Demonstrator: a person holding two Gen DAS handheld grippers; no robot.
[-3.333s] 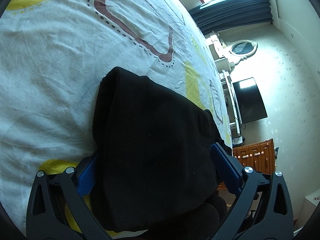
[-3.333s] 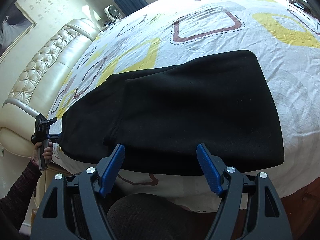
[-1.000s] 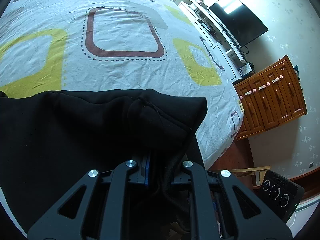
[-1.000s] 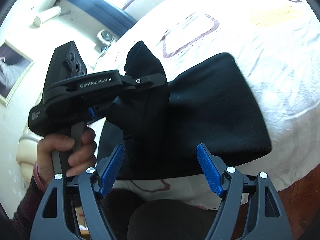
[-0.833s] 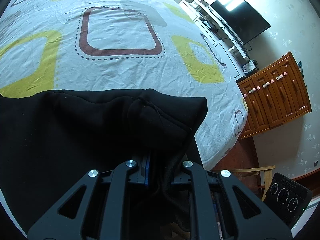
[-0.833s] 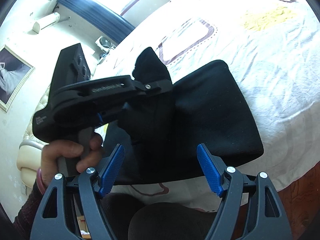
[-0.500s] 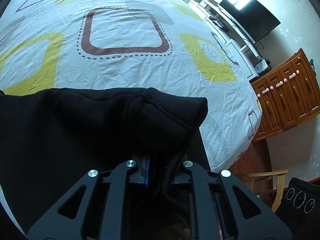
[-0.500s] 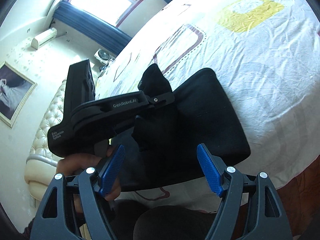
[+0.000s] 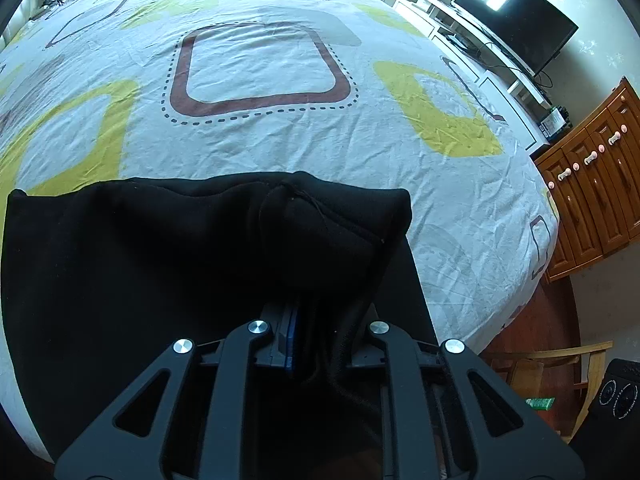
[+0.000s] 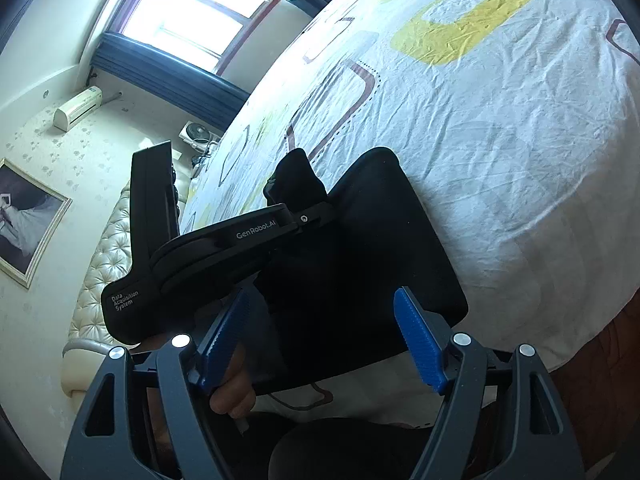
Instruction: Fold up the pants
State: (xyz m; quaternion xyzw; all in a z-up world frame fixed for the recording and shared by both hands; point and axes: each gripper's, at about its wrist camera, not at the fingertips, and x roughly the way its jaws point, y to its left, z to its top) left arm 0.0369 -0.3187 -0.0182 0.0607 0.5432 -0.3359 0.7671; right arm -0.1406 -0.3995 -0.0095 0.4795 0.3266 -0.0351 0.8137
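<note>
Black pants [image 9: 132, 264] half-folded on patterned bed sheet [image 9: 280, 128]. Left gripper [image 9: 320, 344] fingers clenched on bunched pants edge, lifted. Right gripper [image 10: 324, 340] fingers spread, grasping nothing, above pants.

The pants [image 9: 140, 264] lie on the bed [image 9: 280, 128] at its near edge. A television [image 9: 516, 28] stands beyond the bed's far right corner, a cabinet [image 9: 592, 184] right of the bed, and a chair [image 9: 556, 364] before the cabinet.
</note>
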